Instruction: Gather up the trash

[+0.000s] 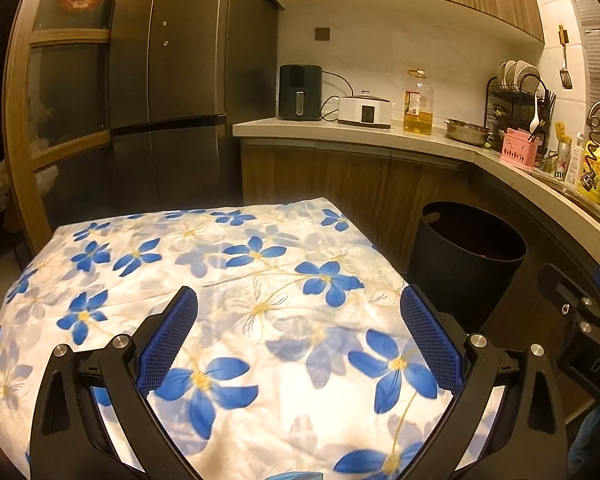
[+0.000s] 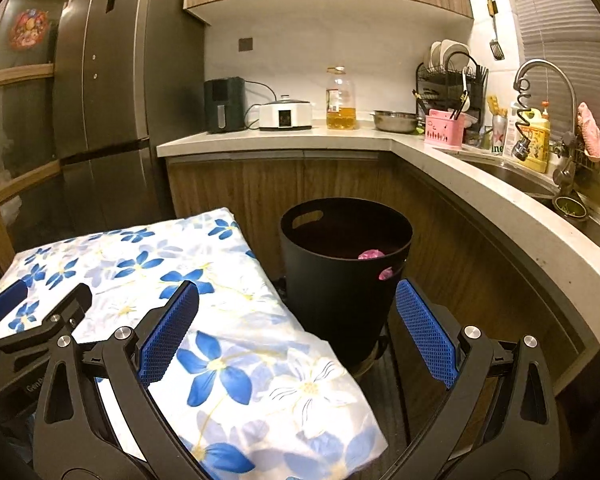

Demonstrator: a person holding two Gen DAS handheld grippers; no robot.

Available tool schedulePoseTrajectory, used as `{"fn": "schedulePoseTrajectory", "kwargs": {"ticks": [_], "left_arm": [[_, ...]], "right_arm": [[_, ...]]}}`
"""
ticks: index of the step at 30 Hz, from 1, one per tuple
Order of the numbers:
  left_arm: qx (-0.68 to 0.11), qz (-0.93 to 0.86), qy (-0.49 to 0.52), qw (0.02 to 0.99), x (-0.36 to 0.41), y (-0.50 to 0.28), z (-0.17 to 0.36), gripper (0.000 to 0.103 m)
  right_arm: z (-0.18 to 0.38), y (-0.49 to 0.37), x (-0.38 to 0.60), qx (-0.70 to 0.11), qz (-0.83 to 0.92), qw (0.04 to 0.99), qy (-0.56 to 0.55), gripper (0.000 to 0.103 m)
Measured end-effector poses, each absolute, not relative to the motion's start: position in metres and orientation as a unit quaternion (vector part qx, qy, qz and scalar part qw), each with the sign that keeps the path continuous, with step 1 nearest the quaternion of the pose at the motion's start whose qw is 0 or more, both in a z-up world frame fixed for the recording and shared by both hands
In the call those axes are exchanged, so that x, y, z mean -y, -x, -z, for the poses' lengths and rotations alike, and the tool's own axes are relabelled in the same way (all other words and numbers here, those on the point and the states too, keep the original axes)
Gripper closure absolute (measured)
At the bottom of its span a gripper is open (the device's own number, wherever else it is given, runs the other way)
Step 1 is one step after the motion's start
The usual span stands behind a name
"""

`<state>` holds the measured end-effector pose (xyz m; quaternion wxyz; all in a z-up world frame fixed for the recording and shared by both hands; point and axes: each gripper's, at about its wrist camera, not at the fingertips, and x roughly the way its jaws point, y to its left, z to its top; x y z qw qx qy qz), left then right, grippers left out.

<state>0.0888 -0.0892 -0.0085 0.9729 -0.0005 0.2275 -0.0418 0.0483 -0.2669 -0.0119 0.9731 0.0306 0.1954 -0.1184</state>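
Observation:
A black round trash bin (image 2: 342, 276) stands on the floor between the table and the cabinets, also seen as the bin (image 1: 466, 256) at the right of the left wrist view. Pink crumpled trash (image 2: 371, 255) lies inside it and shows through a handle slot. My left gripper (image 1: 299, 320) hangs open over the flowered tablecloth (image 1: 220, 280) with nothing between its blue pads. My right gripper (image 2: 296, 320) is open too, held over the table's right corner with the bin just ahead. No loose trash shows on the cloth.
The table with the blue-flower cloth (image 2: 148, 280) fills the lower left. A curved counter (image 2: 480, 200) with a sink, faucet (image 2: 540, 76), dish rack, oil bottle (image 2: 340, 100) and cookers runs behind and right. A dark fridge (image 2: 112, 92) stands at the back left.

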Motion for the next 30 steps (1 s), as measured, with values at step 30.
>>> {"fn": "schedulePoseTrajectory", "kwargs": {"ticks": [30], "left_arm": [[-0.21, 0.04, 0.015, 0.977, 0.066, -0.054, 0.002, 0.006]], "right_arm": [[0.003, -0.014, 0.239, -0.184, 0.105, 0.977, -0.028, 0.005]]}}
